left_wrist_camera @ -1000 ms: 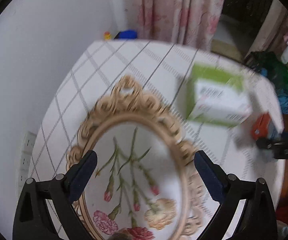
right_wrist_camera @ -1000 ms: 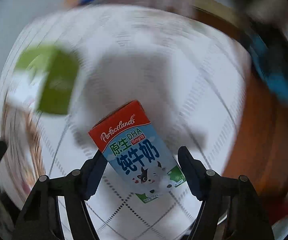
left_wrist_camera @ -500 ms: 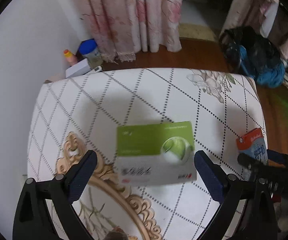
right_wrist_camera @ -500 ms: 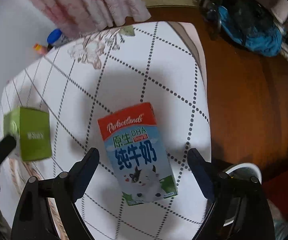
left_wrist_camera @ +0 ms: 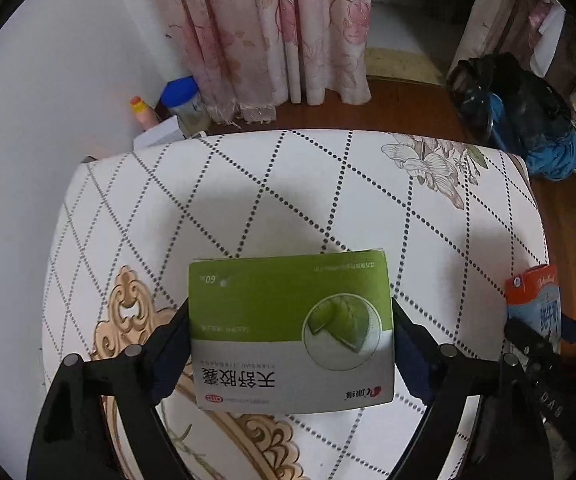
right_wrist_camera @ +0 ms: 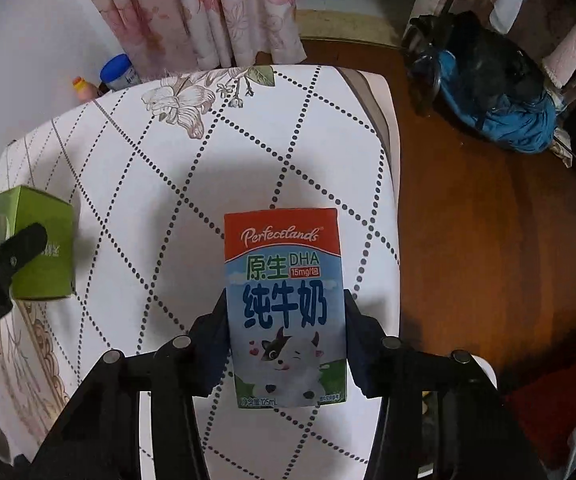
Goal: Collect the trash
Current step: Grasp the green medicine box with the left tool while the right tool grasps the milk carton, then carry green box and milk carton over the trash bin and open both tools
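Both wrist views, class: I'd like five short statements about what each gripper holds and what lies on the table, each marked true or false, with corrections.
1. The left gripper is clamped on a green and white box. True.
2. The right gripper is open and holds nothing. False: it is shut on a milk carton.
3. The milk carton has a red band at its top. True.
4. The tablecloth is plain blue. False: it is white with dotted diamond lines.
5. An ornate gold-framed tray lies under the box. True.
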`<state>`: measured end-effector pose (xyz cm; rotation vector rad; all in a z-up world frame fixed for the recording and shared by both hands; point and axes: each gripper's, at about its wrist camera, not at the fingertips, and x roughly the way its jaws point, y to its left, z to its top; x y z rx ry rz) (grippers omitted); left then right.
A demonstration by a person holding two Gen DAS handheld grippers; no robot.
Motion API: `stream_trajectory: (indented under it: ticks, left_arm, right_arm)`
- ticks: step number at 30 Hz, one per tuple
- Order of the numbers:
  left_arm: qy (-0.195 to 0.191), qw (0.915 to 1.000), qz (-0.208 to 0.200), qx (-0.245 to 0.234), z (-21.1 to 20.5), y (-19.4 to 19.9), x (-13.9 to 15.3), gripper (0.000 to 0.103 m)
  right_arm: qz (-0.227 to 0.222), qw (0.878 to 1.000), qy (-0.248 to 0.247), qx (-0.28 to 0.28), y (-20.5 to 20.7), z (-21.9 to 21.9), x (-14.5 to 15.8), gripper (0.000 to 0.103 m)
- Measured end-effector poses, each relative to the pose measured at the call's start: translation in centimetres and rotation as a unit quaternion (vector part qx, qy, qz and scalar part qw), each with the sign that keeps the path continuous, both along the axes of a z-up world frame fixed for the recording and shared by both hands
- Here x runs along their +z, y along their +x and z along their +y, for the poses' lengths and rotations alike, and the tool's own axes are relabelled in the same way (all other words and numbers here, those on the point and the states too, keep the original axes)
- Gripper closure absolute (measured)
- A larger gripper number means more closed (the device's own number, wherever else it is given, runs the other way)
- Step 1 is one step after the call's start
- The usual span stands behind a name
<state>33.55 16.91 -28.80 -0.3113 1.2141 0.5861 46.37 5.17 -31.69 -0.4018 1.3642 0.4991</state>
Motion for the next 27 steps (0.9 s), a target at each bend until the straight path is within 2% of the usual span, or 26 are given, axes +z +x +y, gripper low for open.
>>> stream_trajectory:
  ticks: [6,14,18,22,27]
  left_arm:
    - [0.025,0.9991,-0.033,0.01,-1.0,-3.1,2.7,0.016]
    - [0.051,0.9933,-0.103,-0.003,-5.7,-8.0,9.3,0.016]
    - [0.062,0.9871,-0.144,-0.034,-10.0,-9.3,13.3,0.016]
    - [0.055,0.9785,-0.181,-0.082,-15.9,-9.6,16.7,0.016]
    - [0.028,0.9682,-0.203,-0.144,-22.6,-8.7,18.4,0.016]
  right_arm:
    - [-0.021,0.999,0.04,-0.017,-1.6,-1.3,2.7,0.052]
    - [-0.067,0.99,0.117,-0.045,-6.4,-7.1,10.5,0.052]
    - [-0.09,0.981,0.156,-0.073,-8.6,-12.2,14.9,0.052]
    - [-0.117,0.971,0.177,-0.107,-10.4,-18.3,18.2,0.052]
    - [-0.13,0.964,0.172,-0.153,-11.7,-26.5,19.5,0.052]
